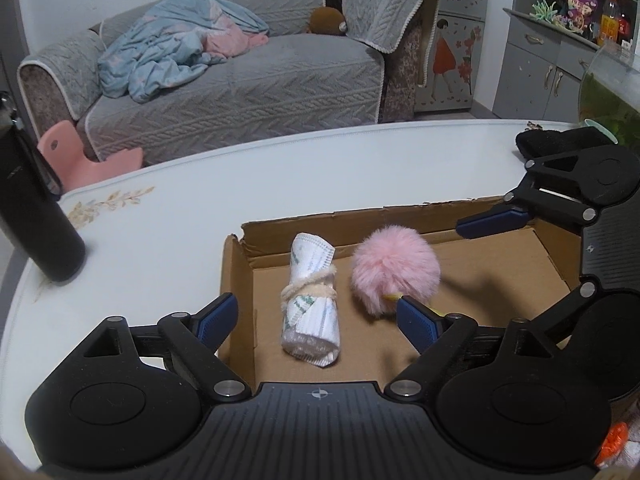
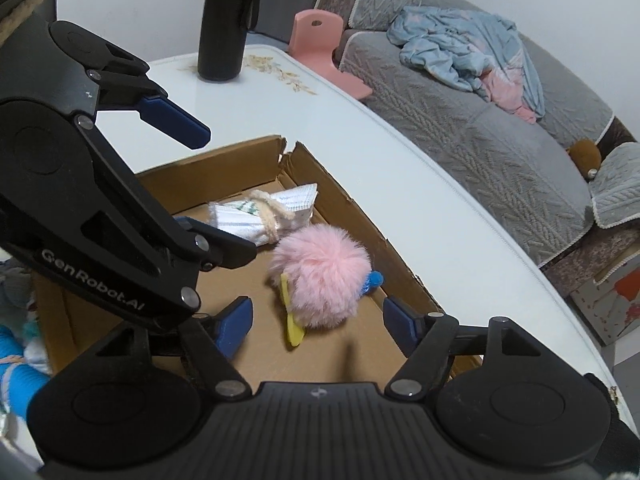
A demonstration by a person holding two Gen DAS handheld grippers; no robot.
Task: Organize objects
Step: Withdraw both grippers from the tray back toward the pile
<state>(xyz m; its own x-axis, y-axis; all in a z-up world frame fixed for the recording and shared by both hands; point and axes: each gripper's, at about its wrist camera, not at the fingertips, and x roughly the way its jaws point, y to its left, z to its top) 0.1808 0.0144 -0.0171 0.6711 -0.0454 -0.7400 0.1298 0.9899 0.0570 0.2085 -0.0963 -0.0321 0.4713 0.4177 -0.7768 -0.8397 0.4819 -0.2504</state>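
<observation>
A shallow cardboard box [image 1: 500, 268] [image 2: 348, 208] lies on the white table. In it lie a rolled white cloth tied with cream string [image 1: 312, 304] [image 2: 264, 216] and a pink fluffy pom-pom [image 1: 394, 270] [image 2: 320, 276] with yellow and blue bits. My left gripper [image 1: 318, 320] is open and empty, its fingers on either side of the cloth roll, above it. My right gripper [image 2: 318, 326] is open and empty, just in front of the pom-pom. Each gripper shows in the other's view, the right one [image 1: 492, 222] over the box's far right, the left one [image 2: 176, 120] at the left.
A black bottle [image 1: 36, 216] [image 2: 226, 20] stands on the table [image 1: 240, 184] to the left. A dark cloth item [image 1: 560, 140] and a glass bowl [image 1: 608, 92] sit at the far right. A grey sofa [image 1: 248, 80] and a pink stool [image 1: 80, 156] stand beyond the table edge.
</observation>
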